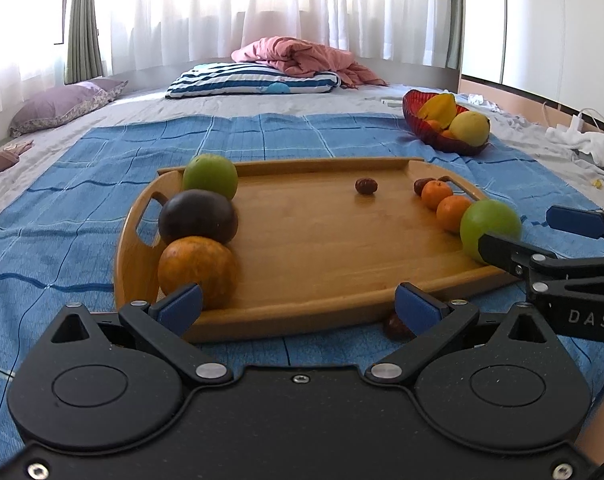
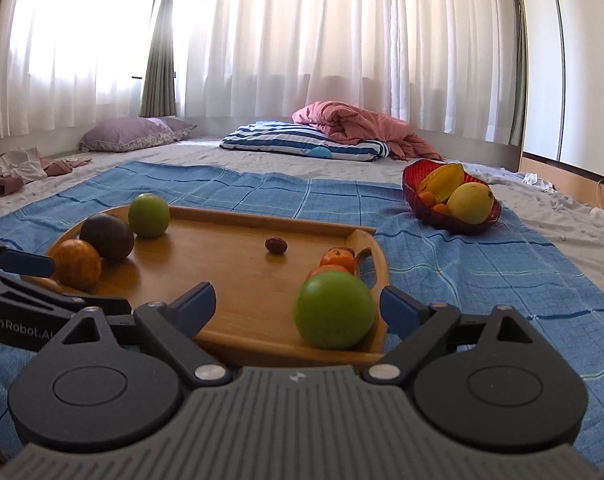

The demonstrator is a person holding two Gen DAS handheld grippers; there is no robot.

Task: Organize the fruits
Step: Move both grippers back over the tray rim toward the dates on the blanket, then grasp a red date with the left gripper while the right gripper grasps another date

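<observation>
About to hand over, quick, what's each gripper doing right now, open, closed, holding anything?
Left gripper: open, holding nothing.
Right gripper: open, holding nothing; green apple sits between its fingers, ungripped.

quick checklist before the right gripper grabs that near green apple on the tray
1. Right gripper open: ok, fingers spread wide.
2. Green apple between the fingers: not ok, it sits nearer the right finger and ahead of the tips.
3. Apple resting free on the wooden tray: ok, by the near right edge.
4. Neighbours clear: not ok, a tangerine sits right behind the apple; whether they touch, cannot tell.
5. Left gripper out of the way: ok, open at the tray's near edge, holding nothing.
6. Stray date on the blue cloth by the left gripper: not ok, off the tray.
</observation>
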